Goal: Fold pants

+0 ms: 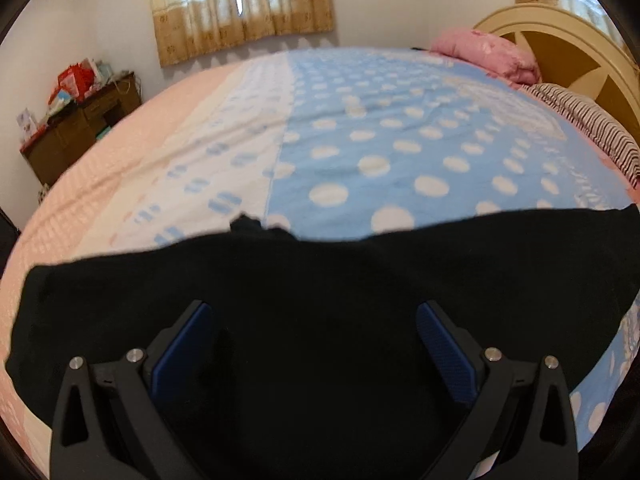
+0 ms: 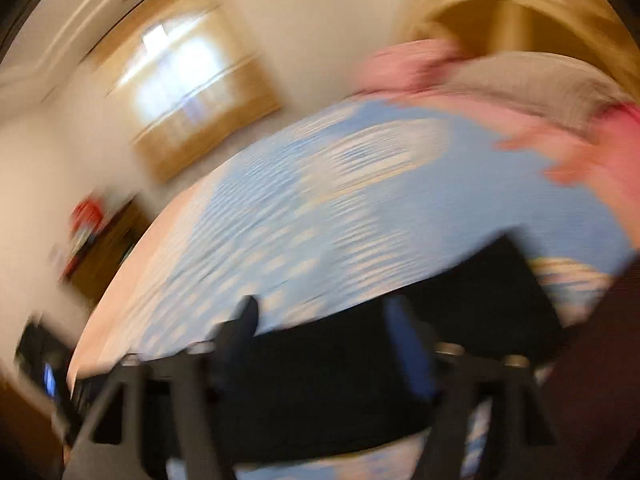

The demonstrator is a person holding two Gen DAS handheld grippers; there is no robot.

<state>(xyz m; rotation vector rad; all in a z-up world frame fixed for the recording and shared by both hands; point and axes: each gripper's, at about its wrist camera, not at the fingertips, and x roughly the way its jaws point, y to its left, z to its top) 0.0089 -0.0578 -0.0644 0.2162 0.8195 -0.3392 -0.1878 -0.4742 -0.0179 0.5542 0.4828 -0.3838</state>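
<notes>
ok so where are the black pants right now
The black pants lie flat across the near edge of the bed, on the blue polka-dot blanket, directly under the open left gripper in its wrist view.

Two wrist views low over the bed [image 1: 120,184], both toward the curtained window [image 1: 240,4].

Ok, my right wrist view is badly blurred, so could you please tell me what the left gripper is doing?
Observer: The left gripper hovers over the black pants, jaws wide apart, nothing pinched.
Operator: How do the pants lie?
Observer: Spread out over the dotted blue blanket, with a small tab poking out of their far edge.
Operator: And the grey smear beyond the blanket?
Observer: A striped pillow, next to a pink pillow.
</notes>
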